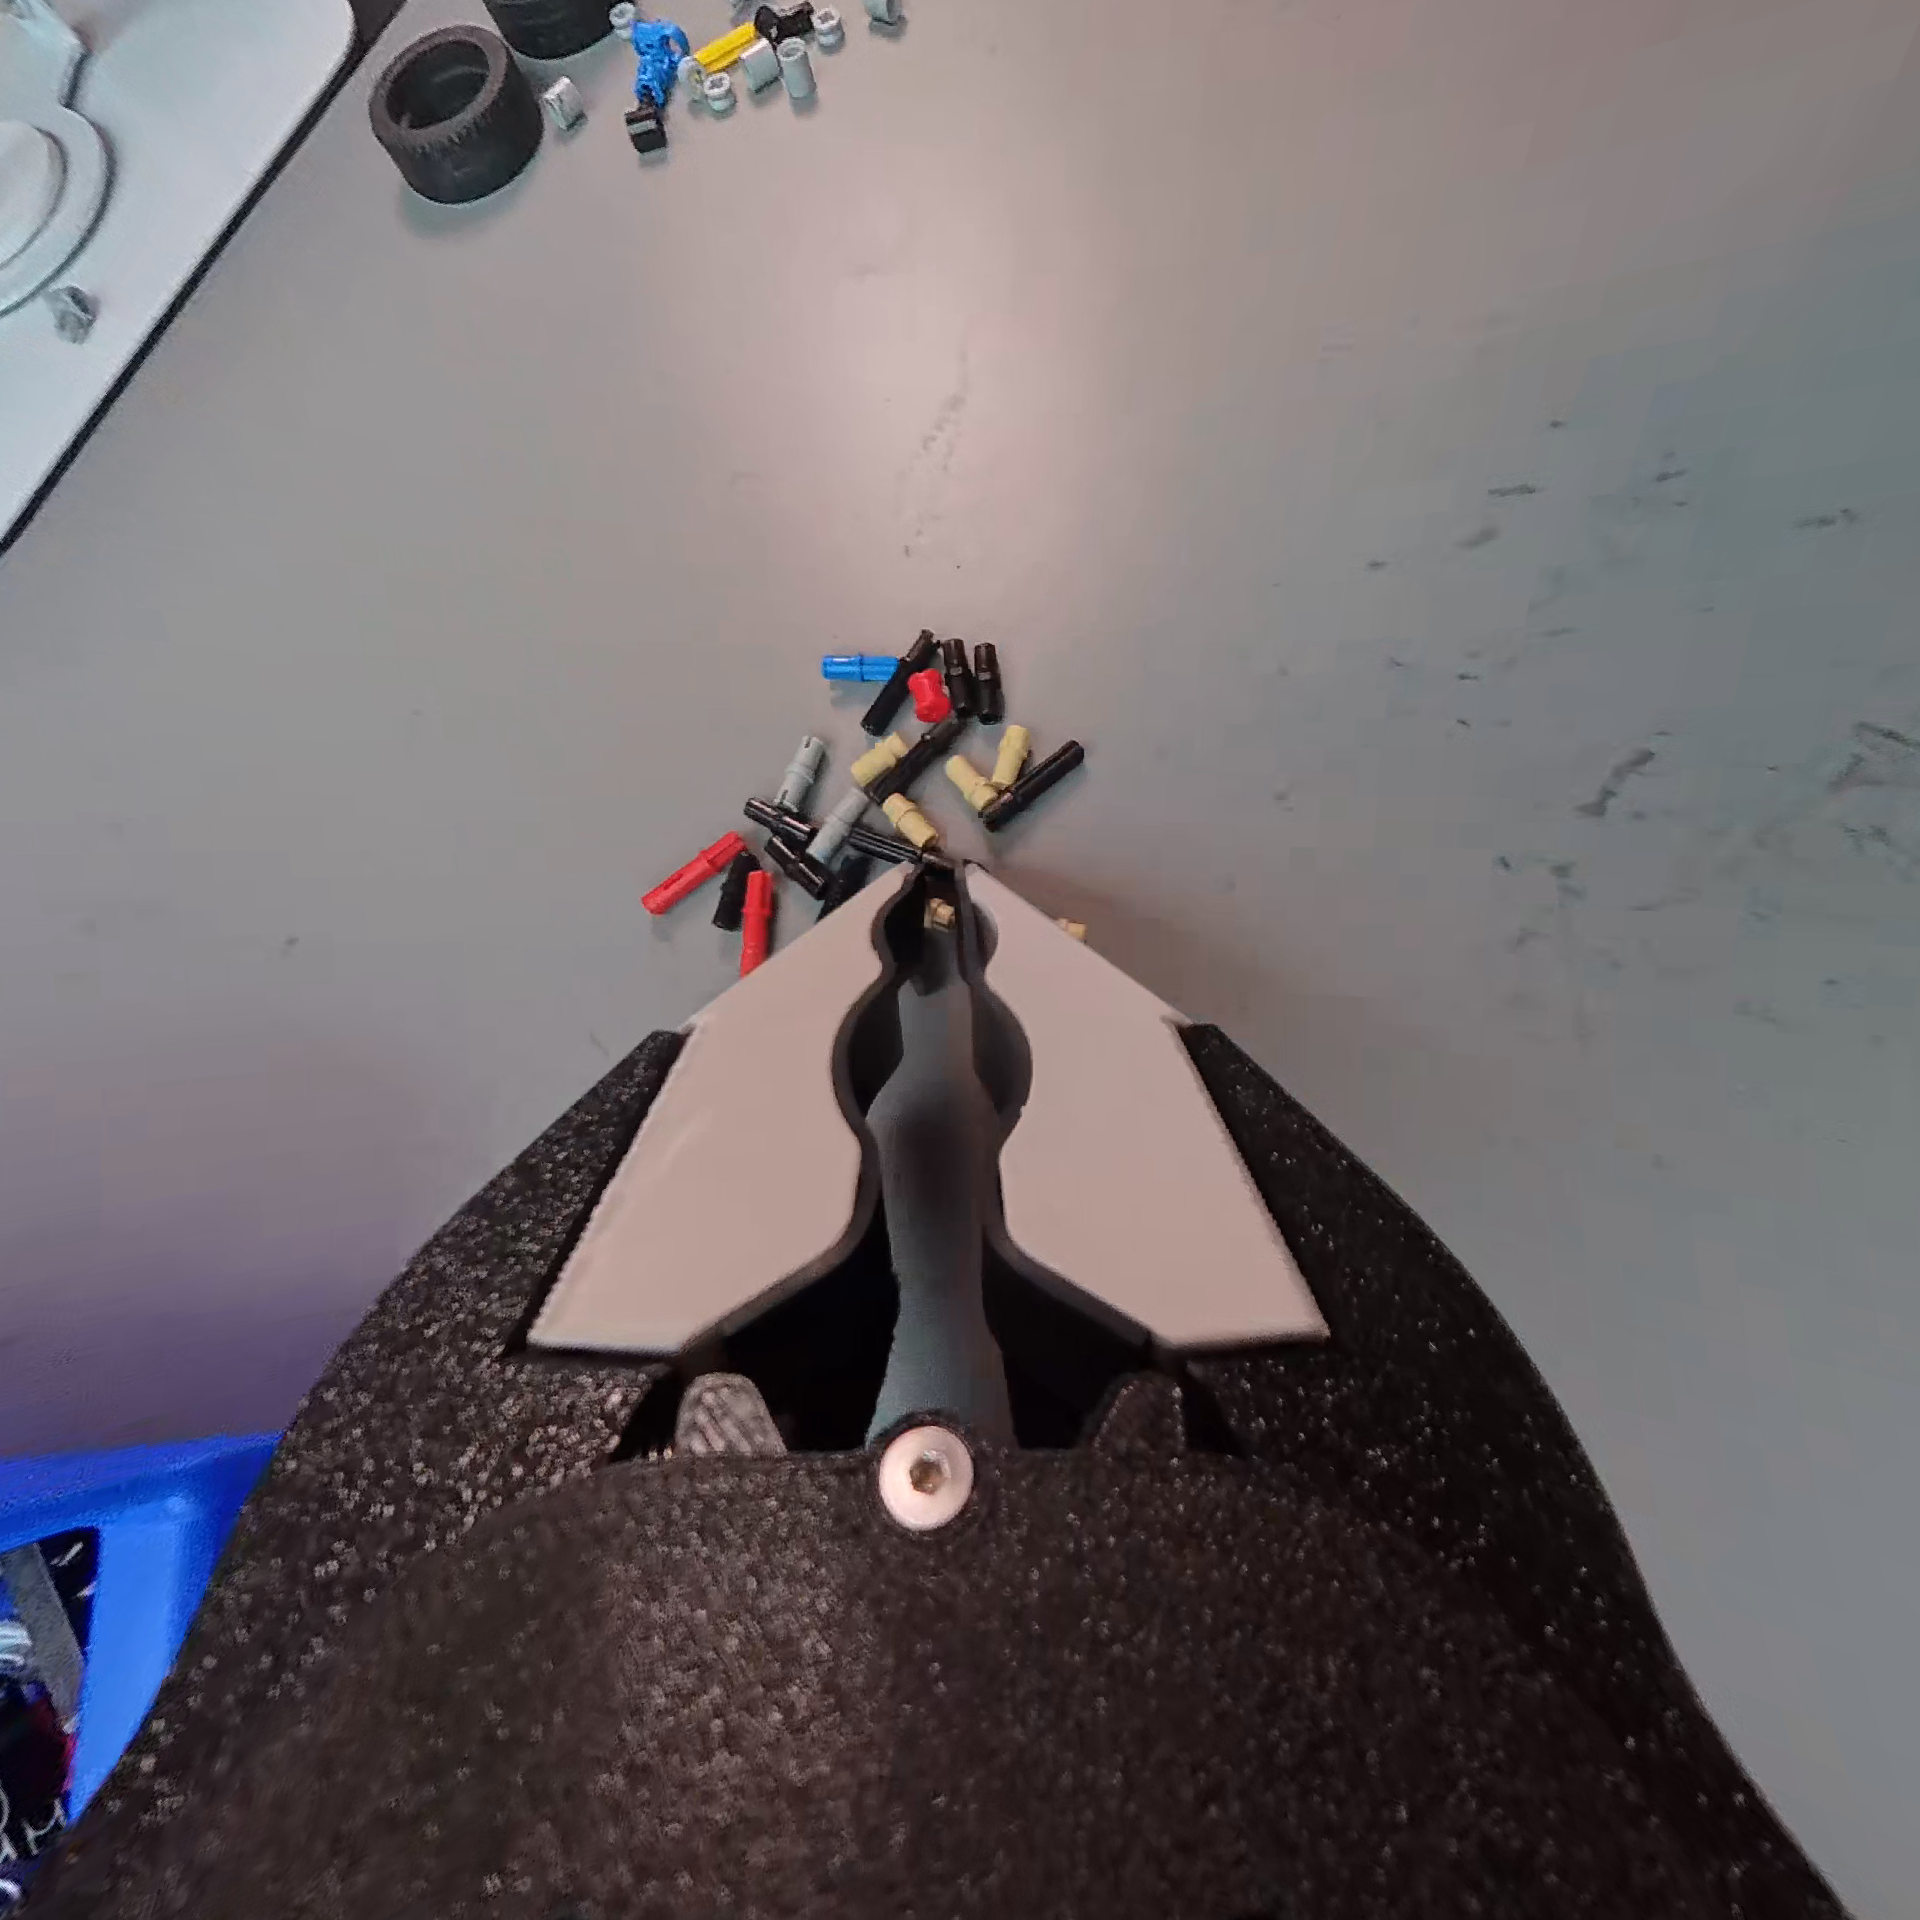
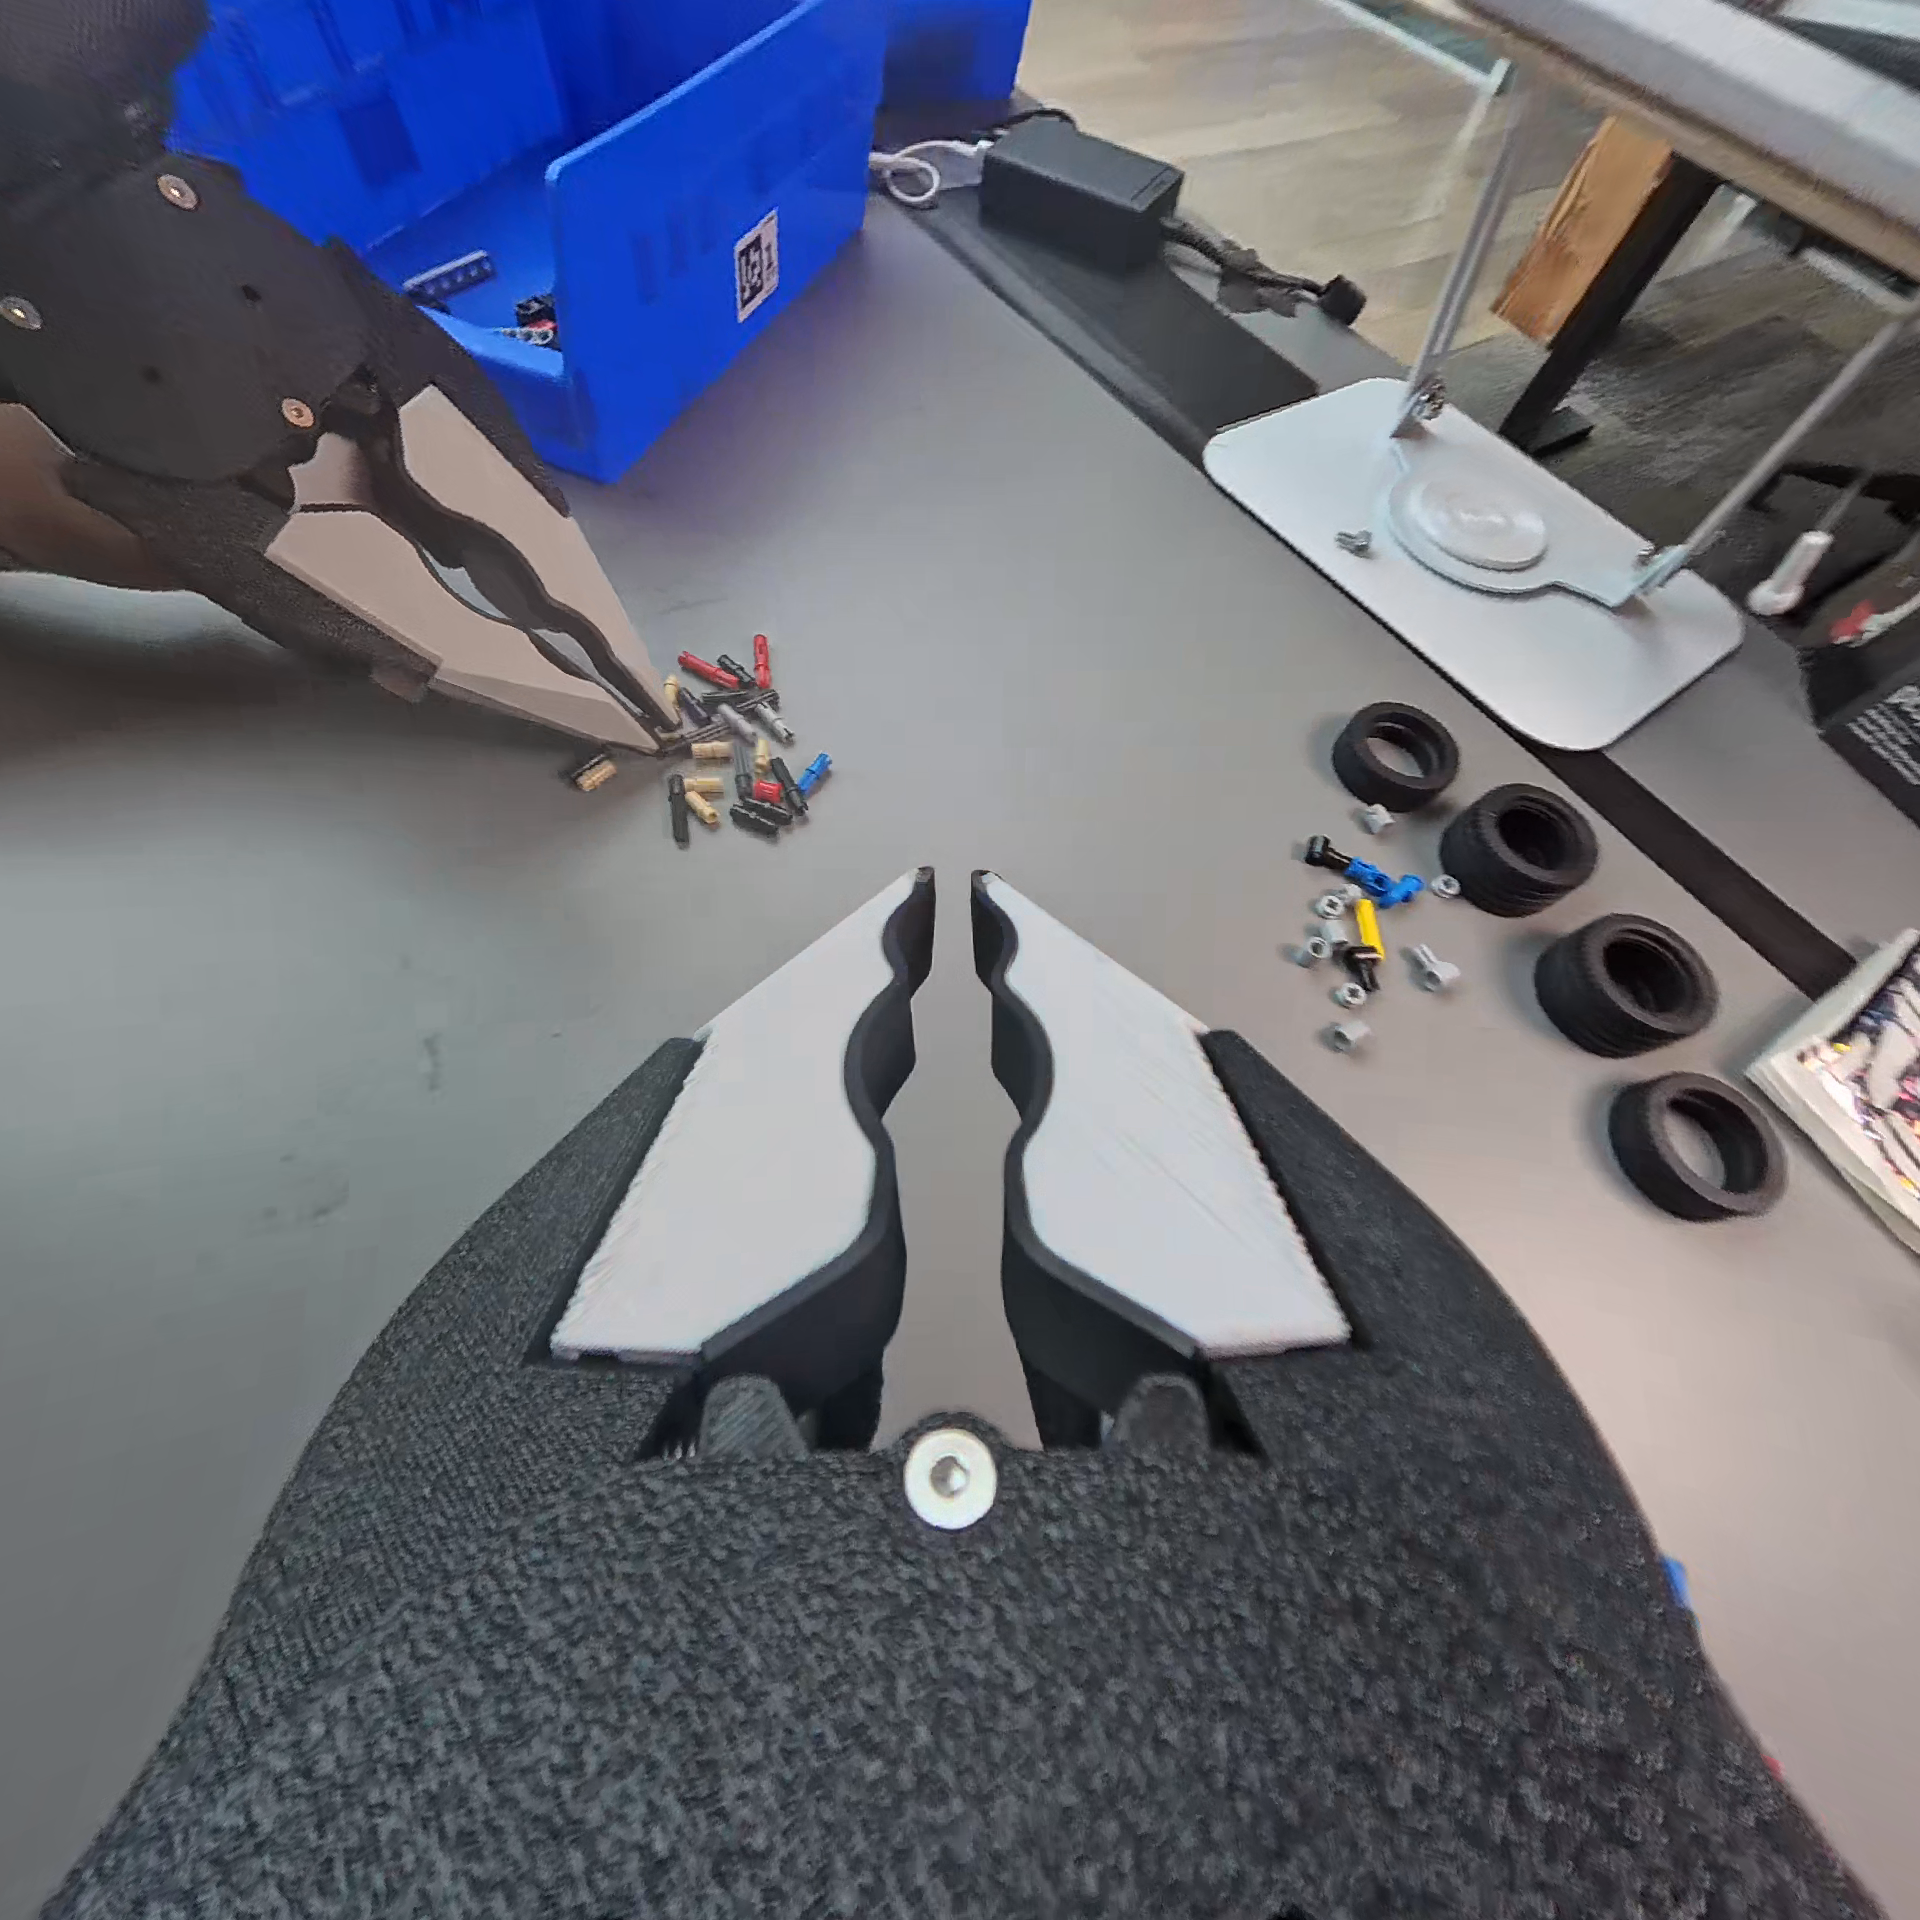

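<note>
My left gripper (image 1: 940, 873) has its tips down at the near edge of a pile of connector pins (image 1: 894, 790) on the grey table (image 1: 1351, 520). The jaws are almost pressed together. A tan pin (image 1: 940, 912) shows in the slit just behind the tips, but I cannot tell whether it is pinched or only lying under them. It looks set crosswise to my fingers, a good lie for a square pinch on its middle. The other pins point every way.

My right gripper (image 2: 953, 873) hovers over bare table, jaws slightly spread and empty. The pile is ahead to its left, with a blue bin (image 2: 707, 260) beyond. Loose connectors (image 2: 1356, 925) and black tyres (image 2: 1517, 847) lie to its right.
</note>
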Motion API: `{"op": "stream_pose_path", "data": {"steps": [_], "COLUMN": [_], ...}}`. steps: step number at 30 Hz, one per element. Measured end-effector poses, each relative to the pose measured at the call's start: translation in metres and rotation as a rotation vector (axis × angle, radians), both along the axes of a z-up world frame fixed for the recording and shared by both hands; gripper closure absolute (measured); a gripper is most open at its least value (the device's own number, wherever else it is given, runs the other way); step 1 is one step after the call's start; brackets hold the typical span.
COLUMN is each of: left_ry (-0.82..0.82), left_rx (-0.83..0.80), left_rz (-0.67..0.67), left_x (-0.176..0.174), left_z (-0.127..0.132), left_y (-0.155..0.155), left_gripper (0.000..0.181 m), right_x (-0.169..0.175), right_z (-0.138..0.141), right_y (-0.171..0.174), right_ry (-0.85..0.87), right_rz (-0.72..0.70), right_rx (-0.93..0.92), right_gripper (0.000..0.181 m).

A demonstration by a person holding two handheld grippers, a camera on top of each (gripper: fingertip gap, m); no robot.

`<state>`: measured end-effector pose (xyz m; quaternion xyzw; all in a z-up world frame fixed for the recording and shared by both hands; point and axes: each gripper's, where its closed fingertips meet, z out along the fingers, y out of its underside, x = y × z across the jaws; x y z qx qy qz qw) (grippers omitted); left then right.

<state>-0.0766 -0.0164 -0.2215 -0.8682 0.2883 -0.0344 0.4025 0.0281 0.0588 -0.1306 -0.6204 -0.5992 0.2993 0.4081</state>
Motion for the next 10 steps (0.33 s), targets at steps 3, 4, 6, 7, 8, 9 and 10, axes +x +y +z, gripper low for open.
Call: {"op": "stream_pose_path", "data": {"steps": [3, 4, 6, 7, 8, 9, 10], "left_ry": [-0.045, -0.071, -0.136, -0.170, -0.196, -0.203, -0.185], "left_rx": [0.074, 0.094, 0.087, 0.052, -0.006, -0.072, -0.115], "left_rz": [0.035, 0.044, 0.019, -0.021, -0.068, -0.103, -0.111], "left_x": [-0.005, -0.006, -0.003, 0.002, 0.008, 0.011, 0.010], "left_z": [0.015, 0.022, 0.032, 0.032, 0.028, 0.020, 0.011], "left_y": [0.005, 0.005, -0.002, -0.009, -0.019, -0.029, -0.035], "left_gripper": [0.170, 0.169, 0.165, 0.164, 0.163, 0.165, 0.165], "right_x": [0.032, 0.044, 0.070, 0.084, 0.098, 0.111, 0.125], "right_z": [0.019, 0.026, 0.039, 0.043, 0.046, 0.045, 0.041], "right_y": [0.023, 0.032, 0.047, 0.055, 0.062, 0.068, 0.072], "right_ry": [0.044, 0.065, 0.105, 0.124, 0.137, 0.138, 0.124], "right_rz": [-0.097, -0.136, -0.211, -0.253, -0.293, -0.328, -0.357], "right_rx": [0.070, 0.075, 0.055, 0.048, 0.043, 0.035, 0.023], "right_gripper": [0.175, 0.175, 0.175, 0.175, 0.175, 0.175, 0.175]}}
